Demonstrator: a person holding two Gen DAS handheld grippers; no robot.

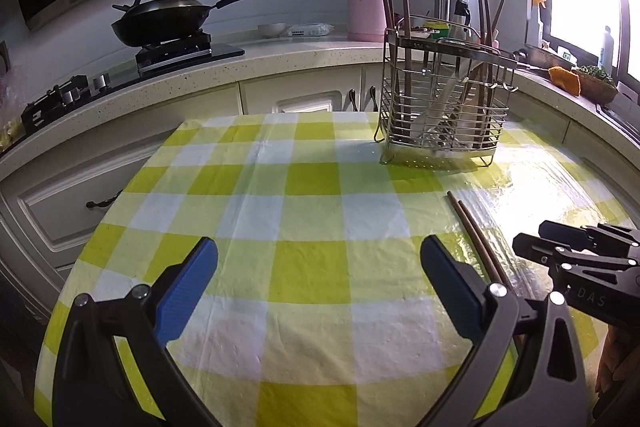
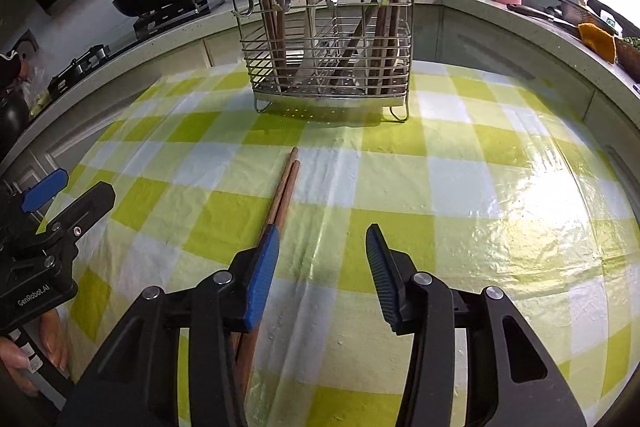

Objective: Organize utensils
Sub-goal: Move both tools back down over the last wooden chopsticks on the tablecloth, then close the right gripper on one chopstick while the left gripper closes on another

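— Where are the loose chopsticks (image 2: 286, 187)?
— Centre of the right wrist view, a pair flat on the checked tablecloth (image 2: 460, 187), below the wire utensil rack (image 2: 332, 39) at top centre; that rack already holds chopsticks and a knife.
— And the tongs?
— Right gripper (image 2: 322, 247) spread apart, its left pad beside the pair; left gripper (image 1: 318, 271) wide apart too, gripping nothing, low in its frame; a wok (image 1: 160, 19) sits upper left.
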